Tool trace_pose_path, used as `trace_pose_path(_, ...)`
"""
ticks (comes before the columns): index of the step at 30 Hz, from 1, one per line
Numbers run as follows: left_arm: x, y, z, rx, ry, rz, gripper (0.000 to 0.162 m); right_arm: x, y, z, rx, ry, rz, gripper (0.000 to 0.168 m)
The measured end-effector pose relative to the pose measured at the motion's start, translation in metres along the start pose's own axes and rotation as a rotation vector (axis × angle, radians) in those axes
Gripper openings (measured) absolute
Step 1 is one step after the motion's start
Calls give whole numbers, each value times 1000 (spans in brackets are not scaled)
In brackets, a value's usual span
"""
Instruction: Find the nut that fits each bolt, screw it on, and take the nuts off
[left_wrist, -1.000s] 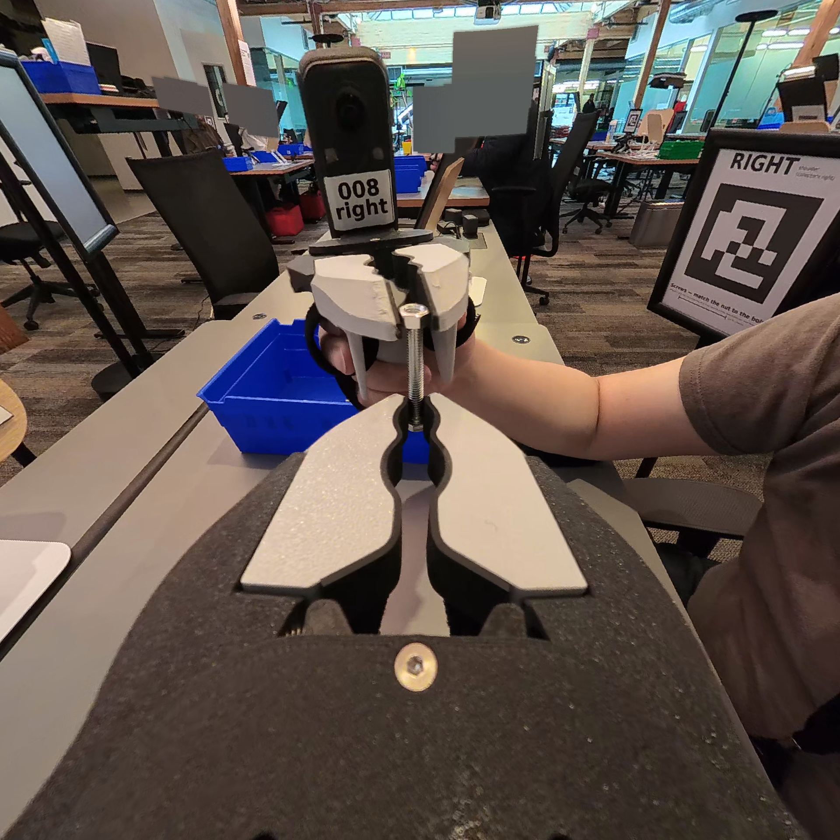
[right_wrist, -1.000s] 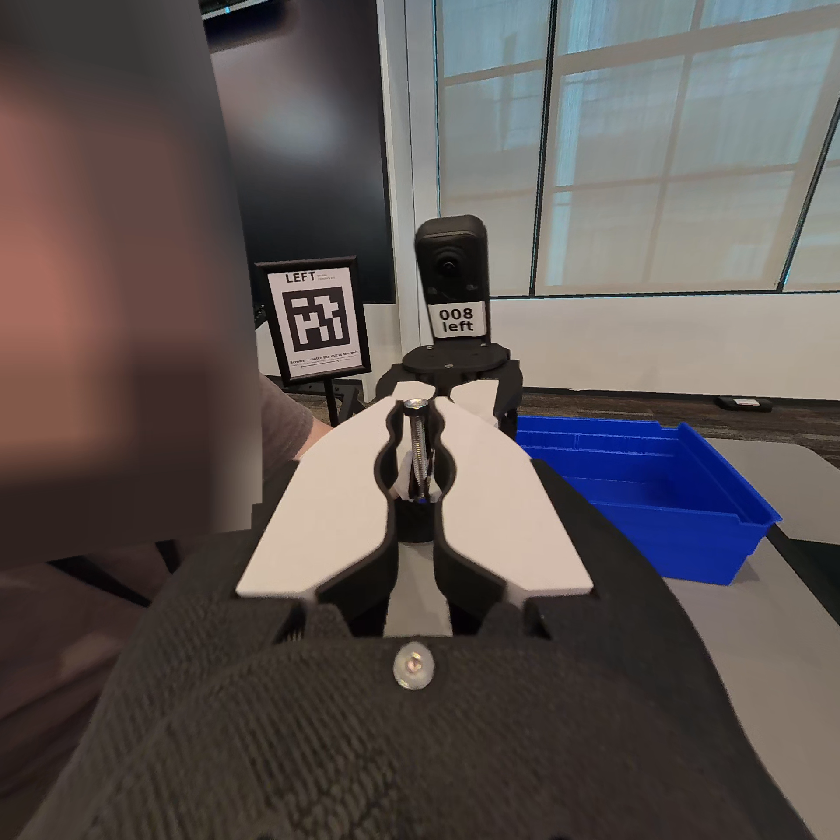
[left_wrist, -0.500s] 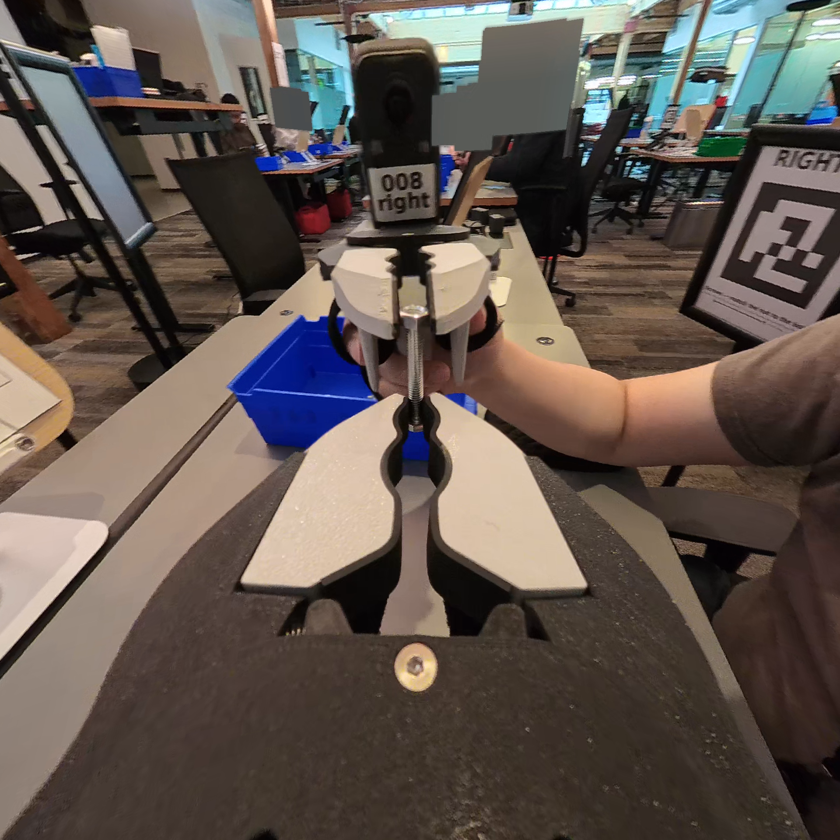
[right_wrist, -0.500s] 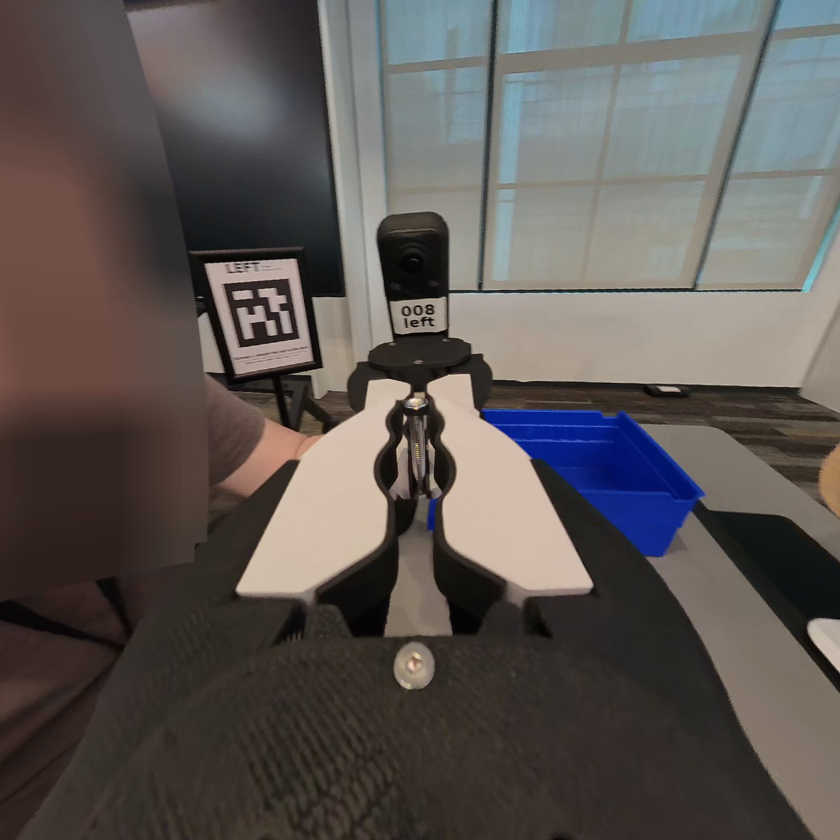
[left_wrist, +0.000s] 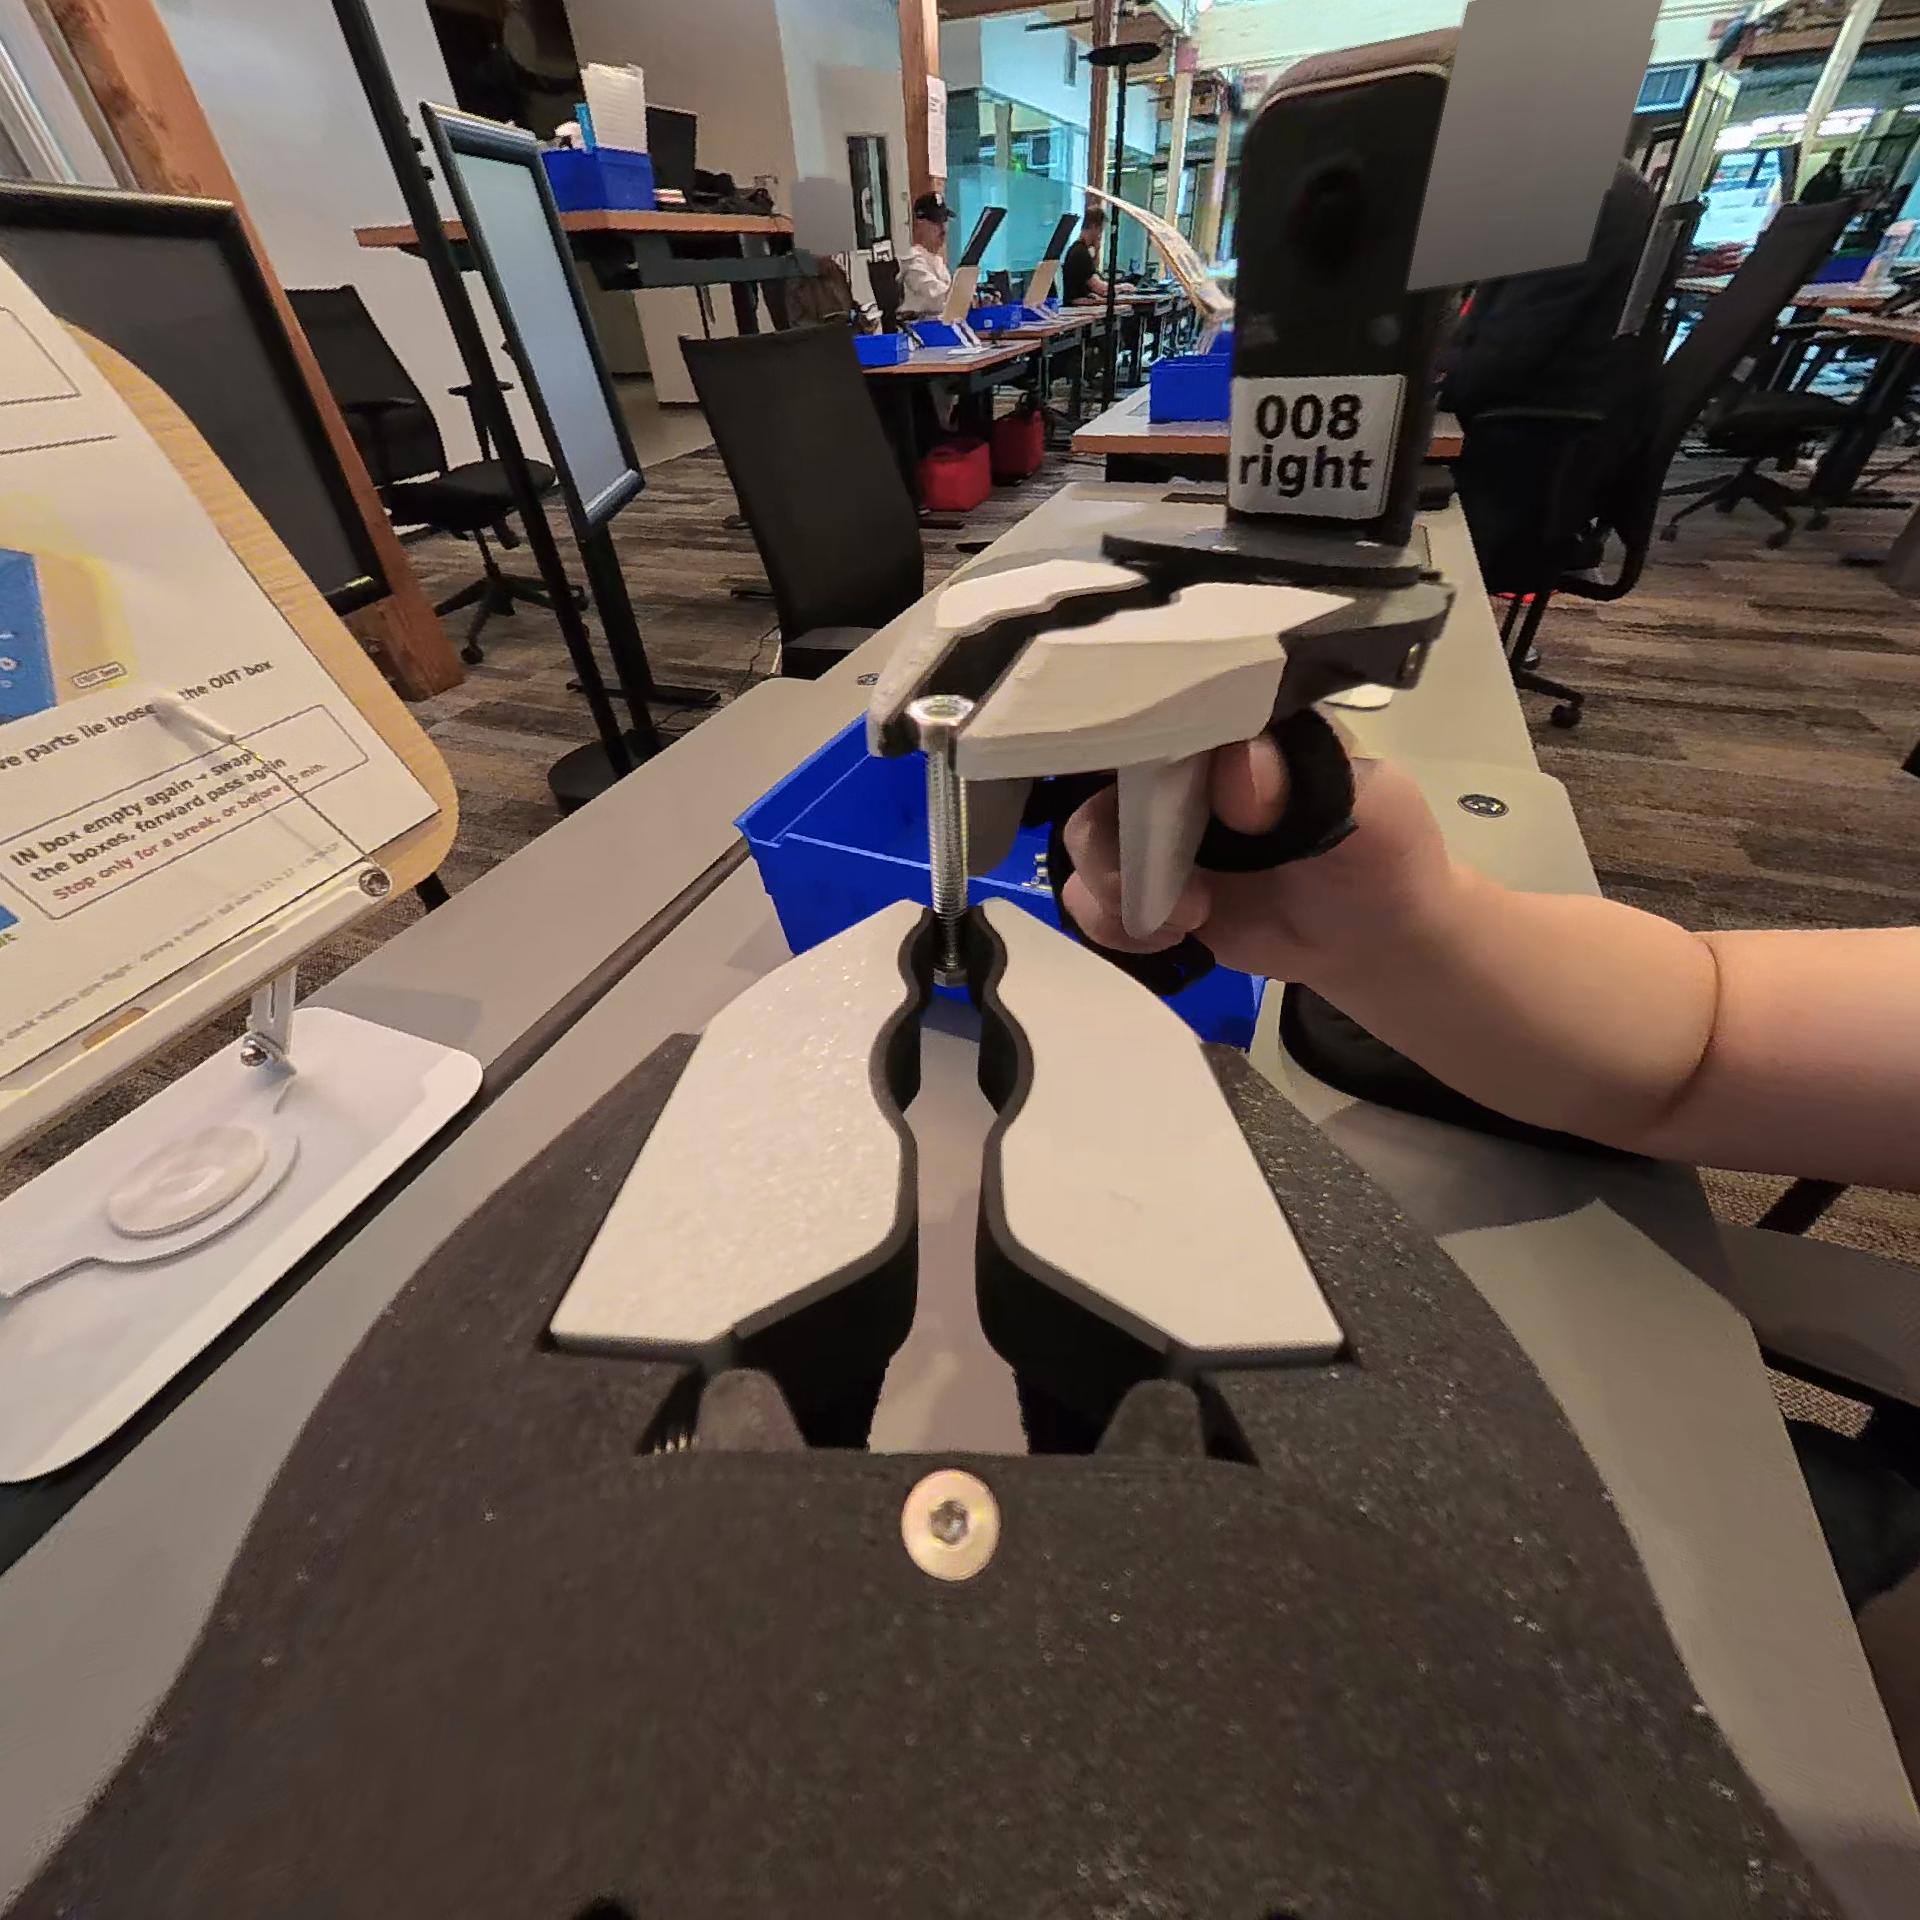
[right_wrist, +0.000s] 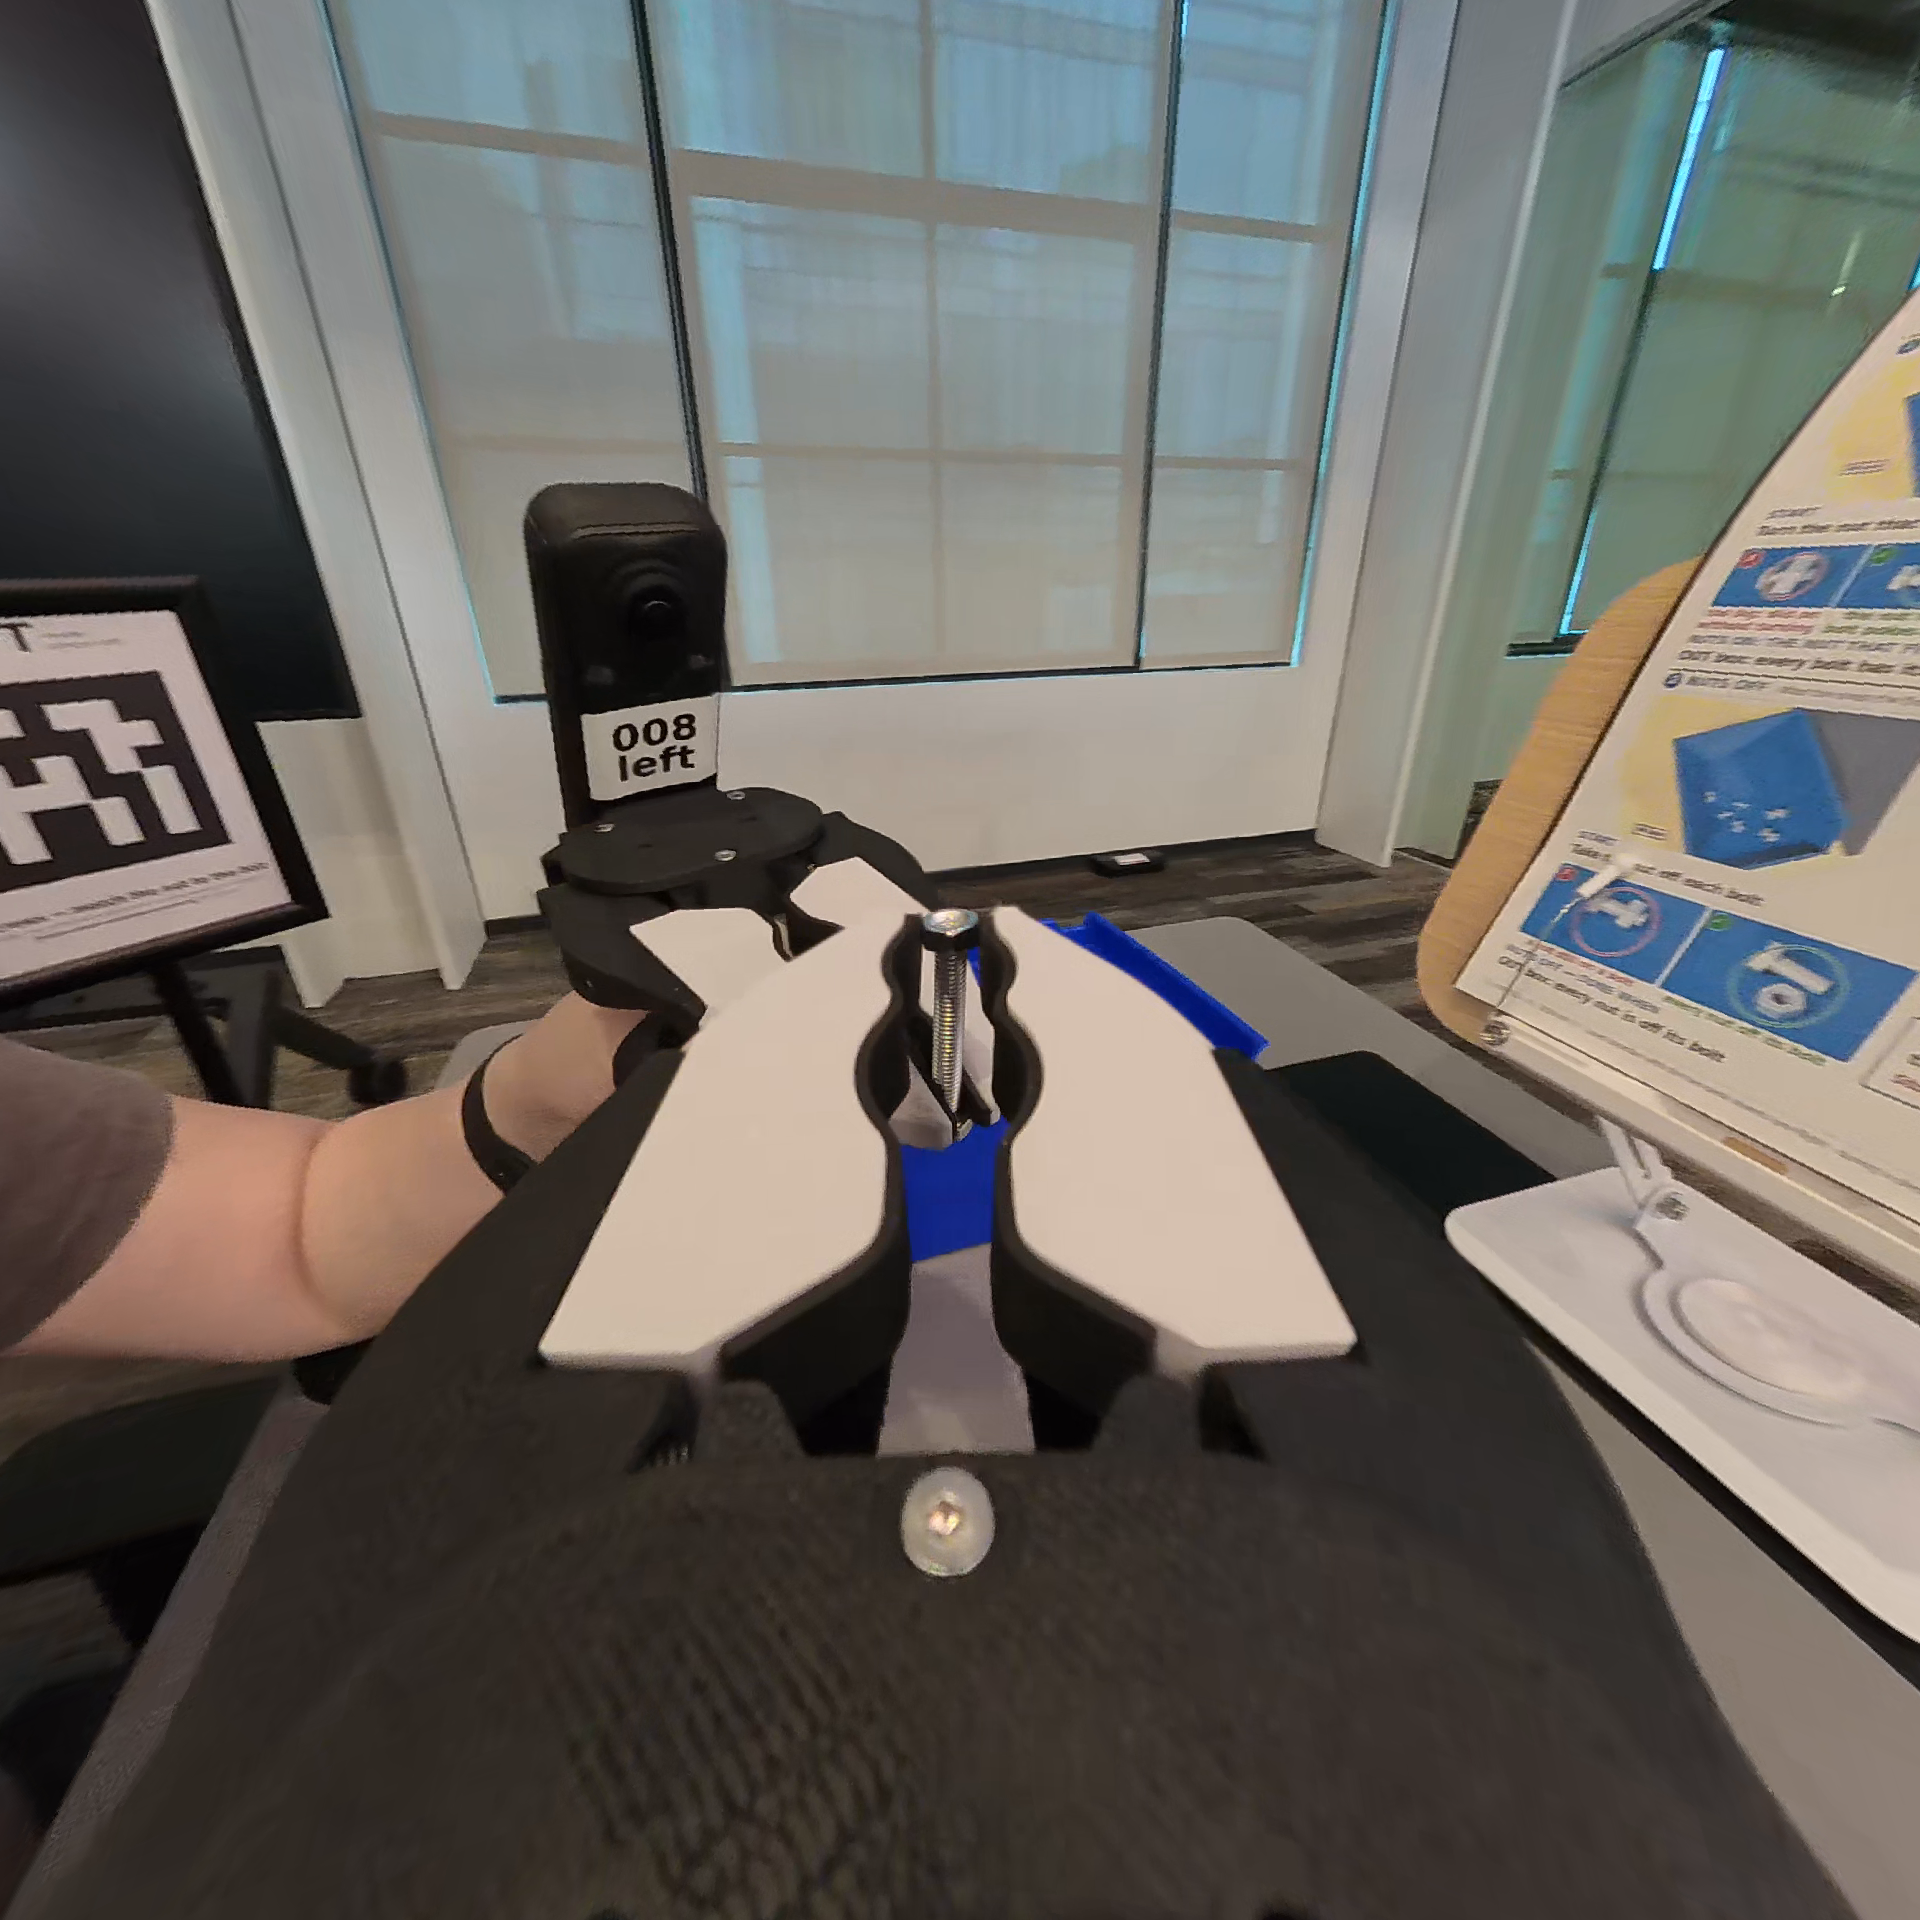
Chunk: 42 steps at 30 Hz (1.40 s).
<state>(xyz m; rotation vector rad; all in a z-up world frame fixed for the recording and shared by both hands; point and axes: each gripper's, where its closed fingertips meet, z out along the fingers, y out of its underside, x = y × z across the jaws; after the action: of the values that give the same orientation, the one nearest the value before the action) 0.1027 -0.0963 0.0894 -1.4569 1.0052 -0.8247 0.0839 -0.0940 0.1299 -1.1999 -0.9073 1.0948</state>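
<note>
A silver bolt (left_wrist: 948, 831) stands upright between my two grippers. My right gripper (right_wrist: 951, 930) is shut on the bolt's head (right_wrist: 951, 923); in the left wrist view it (left_wrist: 935, 722) comes in side-on from the right, held by a hand. My left gripper (left_wrist: 951, 951) is shut on the bolt's lower end, where a small nut (left_wrist: 951, 975) seems to sit between the tips. In the right wrist view the left gripper (right_wrist: 961, 1110) lies below and behind, mostly hidden by my right fingers (right_wrist: 769, 1122).
A blue bin (left_wrist: 831, 873) sits on the grey table (left_wrist: 582, 914) just behind the bolt and also shows in the right wrist view (right_wrist: 1174, 977). An instruction board on a white stand (left_wrist: 156, 727) is close at the left. A framed marker sign (right_wrist: 94, 790) stands behind. My left and right fingertips are right by each other.
Both grippers stay shut on the bolt. The right gripper has swung from facing my left gripper head-on to side-on around the bolt. The instruction board has come into view.
</note>
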Motion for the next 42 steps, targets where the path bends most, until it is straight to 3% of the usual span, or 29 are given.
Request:
trace_pose_path(24,4,0,1,1,34,-5,5,-2,-1,-2,-23,-20,-7,12)
trace_pose_path(33,7,-2,0,11,53,-10,5,-3,-1,-2,-18,-48,4,20)
trace_pose_path(36,8,-4,-1,24,68,-18,5,-6,-5,-3,-11,-74,-10,31)
trace_pose_path(42,37,-19,-9,134,315,-54,5,-21,-35,-30,108,-283,11,33)
